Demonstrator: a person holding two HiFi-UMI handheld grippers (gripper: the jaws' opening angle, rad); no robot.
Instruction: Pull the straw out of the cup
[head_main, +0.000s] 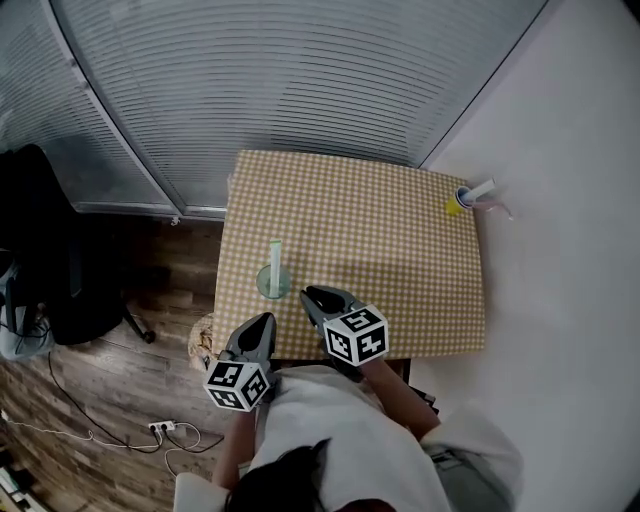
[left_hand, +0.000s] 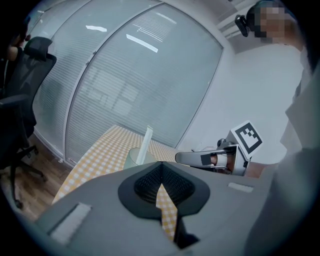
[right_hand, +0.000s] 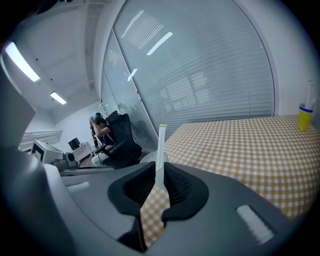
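Checked tbl (head_main: 400, 260), cup (head_main: 272, 282); blinds (head_main: 300, 70) behind

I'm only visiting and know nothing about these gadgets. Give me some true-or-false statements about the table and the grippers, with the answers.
1. The straw stands in the clear cup. True.
2. The right gripper is clamped on the straw. False: its jaws are apart and empty, just short of the cup.
3. The tablecloth is plain white. False: it is yellow-checked.
4. A yellow cup stands at the cloth's far right corner. True.
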